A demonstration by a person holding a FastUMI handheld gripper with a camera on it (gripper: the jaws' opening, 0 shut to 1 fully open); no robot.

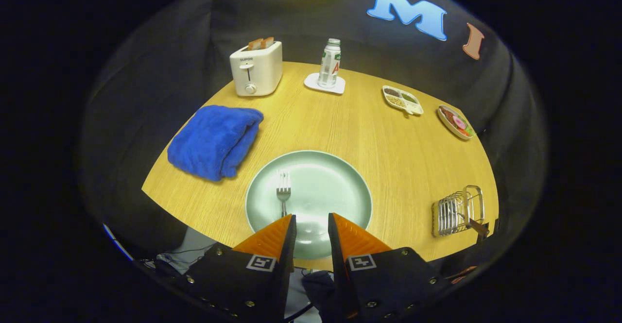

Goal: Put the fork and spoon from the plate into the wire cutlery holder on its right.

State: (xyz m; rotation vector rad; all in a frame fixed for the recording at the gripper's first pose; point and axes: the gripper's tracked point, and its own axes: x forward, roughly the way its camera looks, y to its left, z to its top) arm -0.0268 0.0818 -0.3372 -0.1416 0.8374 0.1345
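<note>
A pale green plate [335, 187] lies on the wooden table just ahead of my fingers. A metal fork [284, 194] rests on the plate's left half, tines pointing away, its handle running under the left fingertip [284, 230]. I cannot make out a spoon on the plate. The wire cutlery holder [457, 211] stands to the right of the plate near the table's edge. My gripper [312, 218] hovers over the plate's near rim, open, with only bare plate showing between the fingers.
A folded blue towel [214, 141] lies left of the plate. Beyond it stand a white toaster [256, 68] with bread and a bottle [330, 63] on a white coaster. Two small food dishes [402, 99] [456, 122] sit at the far right.
</note>
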